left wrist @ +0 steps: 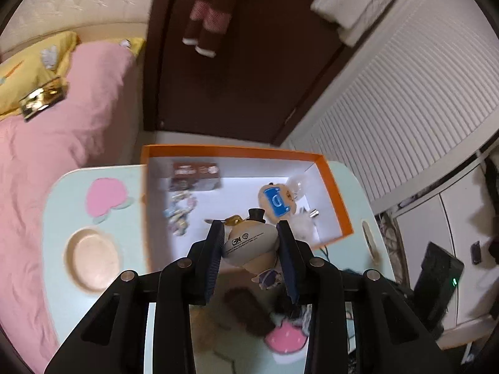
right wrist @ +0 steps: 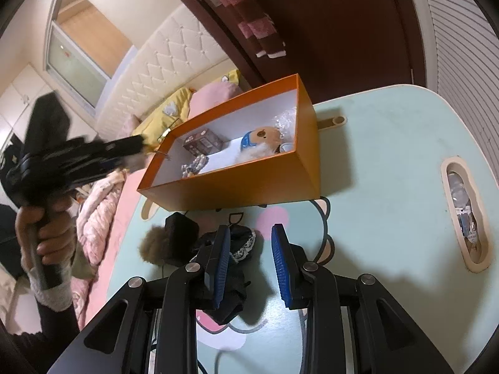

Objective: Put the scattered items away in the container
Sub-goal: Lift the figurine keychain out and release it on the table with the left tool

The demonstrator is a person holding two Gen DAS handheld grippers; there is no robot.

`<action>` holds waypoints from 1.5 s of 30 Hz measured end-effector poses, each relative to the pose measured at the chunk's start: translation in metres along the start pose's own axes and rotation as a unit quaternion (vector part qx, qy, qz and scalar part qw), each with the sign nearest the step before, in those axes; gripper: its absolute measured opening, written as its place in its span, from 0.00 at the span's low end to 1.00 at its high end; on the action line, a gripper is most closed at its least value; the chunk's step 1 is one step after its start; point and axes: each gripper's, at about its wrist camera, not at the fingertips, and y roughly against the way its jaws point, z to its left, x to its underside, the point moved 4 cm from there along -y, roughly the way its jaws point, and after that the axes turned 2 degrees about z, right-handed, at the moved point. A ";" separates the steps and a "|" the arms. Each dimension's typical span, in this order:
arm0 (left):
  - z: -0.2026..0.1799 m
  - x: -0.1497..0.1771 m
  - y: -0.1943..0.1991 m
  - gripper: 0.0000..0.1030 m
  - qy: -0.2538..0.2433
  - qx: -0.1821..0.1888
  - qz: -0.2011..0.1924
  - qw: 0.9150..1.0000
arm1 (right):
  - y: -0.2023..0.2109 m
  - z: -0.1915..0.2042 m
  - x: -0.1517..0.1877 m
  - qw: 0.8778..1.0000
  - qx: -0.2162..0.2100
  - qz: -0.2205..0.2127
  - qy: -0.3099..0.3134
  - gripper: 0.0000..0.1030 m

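Left tongs (left wrist: 251, 233): pinching a small cream plush figure (left wrist: 252, 243) between the two blue pads, the pads pressing on its rounded sides.
Plush figure: hanging above the near part of the orange box (left wrist: 237, 150), its long axis running from near to far, its black top hat (left wrist: 256, 215) pointing away toward the far wall of the box and its printed base facing the camera; a gold clasp (left wrist: 234, 219) is sticking out at its far left.
Orange box: sitting open at the far side of the pale green counter (right wrist: 389, 162), its long axis lying left to right in the left wrist view, white inside.
Box contents: a brown carton (left wrist: 196, 176) is lying in the far left corner; a beaded string (left wrist: 179, 212) is trailing along the left wall; a tan bear with a blue bib (left wrist: 276, 201) is lying toward the right, with clear wrap (left wrist: 296, 185) just beyond it and a white fluffy piece (left wrist: 304, 227) just near it.
Right tongs (right wrist: 250, 240): spread and pinching nothing, hovering above the near part of the counter.
Still on the counter: a brown pompom (right wrist: 154, 243) and a black pouch (right wrist: 181, 227) are lying touching each other, near the box's front wall; a black lace-trimmed piece (right wrist: 241, 246) is lying just right of them, partly behind the left pad.
Person: a hand (right wrist: 46, 233) in a pale knit cuff is gripping the left tool's handle at the left of the right wrist view.
Surroundings: a bed with a pink cover (left wrist: 62, 143) is running along the counter's left edge.
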 end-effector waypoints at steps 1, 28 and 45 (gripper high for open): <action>0.006 0.008 0.007 0.35 0.003 -0.003 -0.006 1.000 | 0.000 0.002 0.000 1.000 0.001 0.001 0.002 0.26; 0.054 0.126 -0.028 0.35 0.022 -0.047 -0.076 0.996 | -0.022 0.059 -0.022 0.994 0.058 0.016 0.092 0.26; 0.056 0.132 -0.021 0.65 0.044 0.020 -0.119 0.992 | -0.109 0.050 -0.118 0.971 0.143 0.149 0.120 0.51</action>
